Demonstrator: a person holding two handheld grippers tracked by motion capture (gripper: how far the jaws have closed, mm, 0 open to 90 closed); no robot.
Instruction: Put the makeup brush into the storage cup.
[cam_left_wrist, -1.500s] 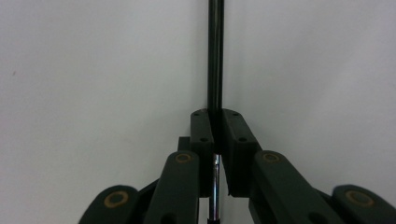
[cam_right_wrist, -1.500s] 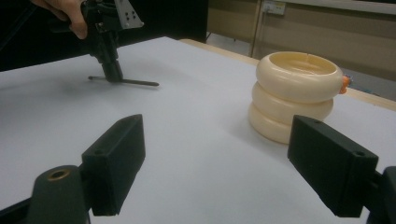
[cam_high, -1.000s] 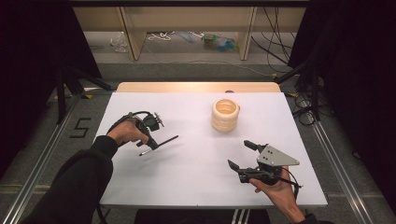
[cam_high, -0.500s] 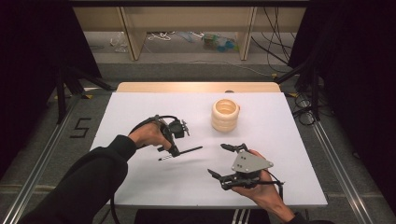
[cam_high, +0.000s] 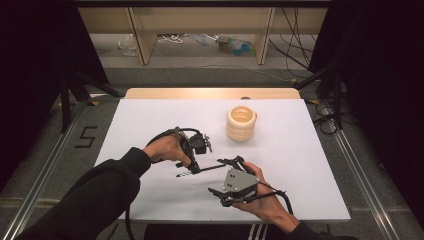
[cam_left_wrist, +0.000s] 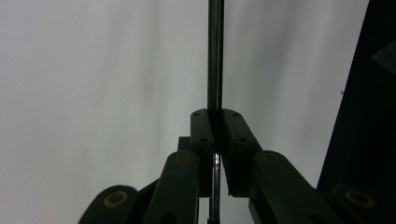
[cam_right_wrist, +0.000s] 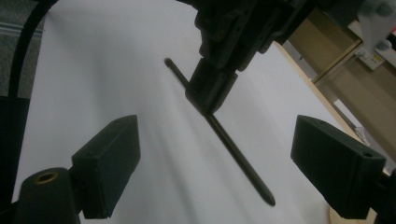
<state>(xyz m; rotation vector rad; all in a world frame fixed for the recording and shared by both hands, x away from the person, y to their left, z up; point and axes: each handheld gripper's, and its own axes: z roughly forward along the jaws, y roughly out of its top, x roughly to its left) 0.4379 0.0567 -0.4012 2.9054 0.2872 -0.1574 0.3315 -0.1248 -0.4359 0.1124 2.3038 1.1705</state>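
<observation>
Near table centre, over white tabletop (cam_high: 150, 115), my left gripper (cam_high: 194, 169) has jaws clamped on thin dark metal rod (cam_high: 207, 168). Rod held level above surface, one end poking out toward my right gripper (cam_high: 226, 176). Left gripper view: pads (cam_left_wrist: 201, 135) squeezed together on rod (cam_left_wrist: 215, 56), which runs straight ahead. Right gripper view: my jaws stand wide apart, nothing between pads; rod (cam_right_wrist: 233, 149) lies just ahead, not touched. Stacked cream-coloured ring holder (cam_high: 241, 123) sits farther back, well apart.
</observation>
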